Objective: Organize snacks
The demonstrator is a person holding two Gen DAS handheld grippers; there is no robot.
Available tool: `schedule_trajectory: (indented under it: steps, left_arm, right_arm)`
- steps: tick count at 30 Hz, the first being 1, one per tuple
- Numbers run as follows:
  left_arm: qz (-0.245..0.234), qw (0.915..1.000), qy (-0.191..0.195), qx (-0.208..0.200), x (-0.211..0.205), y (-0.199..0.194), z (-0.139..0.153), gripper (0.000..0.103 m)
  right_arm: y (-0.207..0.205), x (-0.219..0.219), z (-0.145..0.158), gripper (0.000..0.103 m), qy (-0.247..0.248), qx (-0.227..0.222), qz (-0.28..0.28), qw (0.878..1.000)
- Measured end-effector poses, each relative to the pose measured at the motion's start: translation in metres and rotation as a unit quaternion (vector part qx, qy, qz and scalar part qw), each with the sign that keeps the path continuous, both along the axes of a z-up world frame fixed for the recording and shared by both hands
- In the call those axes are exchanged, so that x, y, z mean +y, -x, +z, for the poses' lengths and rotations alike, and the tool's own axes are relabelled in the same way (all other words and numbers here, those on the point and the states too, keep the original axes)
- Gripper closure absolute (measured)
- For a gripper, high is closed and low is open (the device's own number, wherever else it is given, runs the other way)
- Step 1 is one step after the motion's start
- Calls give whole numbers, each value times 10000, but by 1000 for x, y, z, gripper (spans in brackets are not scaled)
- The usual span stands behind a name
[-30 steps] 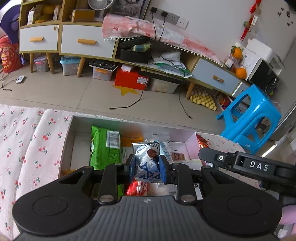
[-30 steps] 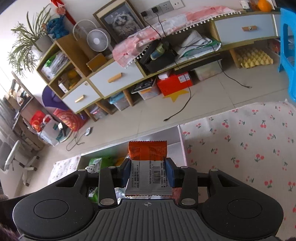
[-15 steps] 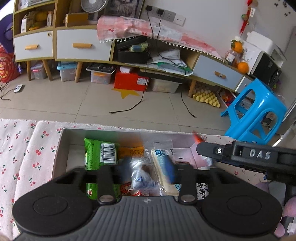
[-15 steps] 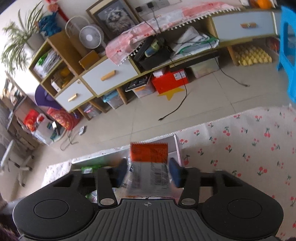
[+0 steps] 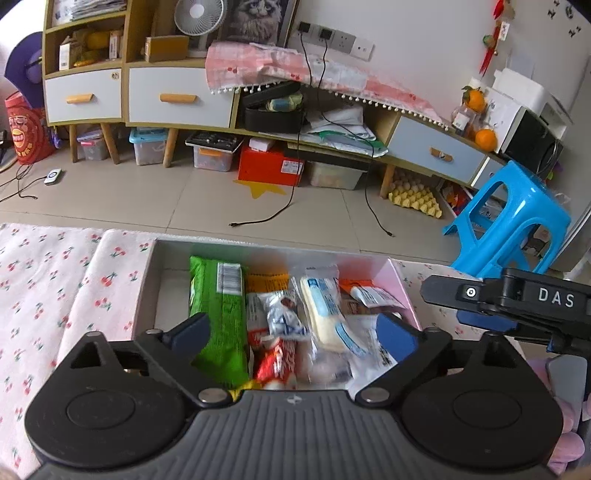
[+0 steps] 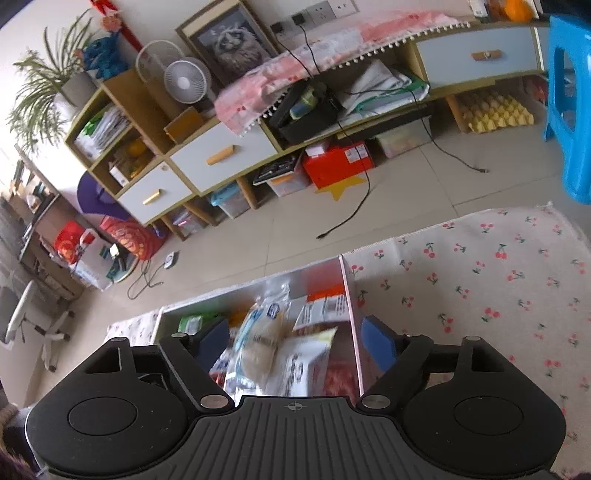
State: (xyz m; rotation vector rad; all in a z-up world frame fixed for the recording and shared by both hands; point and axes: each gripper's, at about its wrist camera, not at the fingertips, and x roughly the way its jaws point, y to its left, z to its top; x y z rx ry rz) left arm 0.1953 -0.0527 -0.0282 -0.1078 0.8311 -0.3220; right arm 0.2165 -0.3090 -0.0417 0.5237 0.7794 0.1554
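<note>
Both the left hand-held gripper and the right hand-held gripper hover with jaws opening wide and empty, the assorted foil and plastic snack packets lying directly below them inside the shallow pale pink-walled box, so the sorting looks largely done, with none visible on the cherry-print cloth.

Looks like someone's lived-in living room: long wooden sideboard with drawers, a framed cat picture, desk fan, potted plant, blue plastic stool, cherry-print tablecloth, tiled floor.
</note>
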Motion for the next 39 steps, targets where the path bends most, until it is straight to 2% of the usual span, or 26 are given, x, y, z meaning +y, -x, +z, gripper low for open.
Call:
schedule_trajectory:
  steps: [6,17,23,27,32,39]
  left_arm:
    - [84,10000,-39,18,2,24,11,1]
    - [313,9981,-526,41,9,69,17,1]
    - [572,9949,-831,68,10,99,18,0]
    - [813,9889,-1241,26,9,119,15,1]
    - [903,9881,-1247,19,14,129,18,0]
    - [977,9859,-1354,47,16,130,14,0]
  right_arm:
    - [36,1,15,14,344,-119,44,9993]
    - [96,15,23,8,998,-135,106,9949]
    - [132,33,27,5,1415,-23,120,9899]
    - [154,43,28,4,1685,-42,-59,9857]
    - [170,49,17,4,1702,81,-141,9853]
    - [176,61,10,3,1947,180,114,9806]
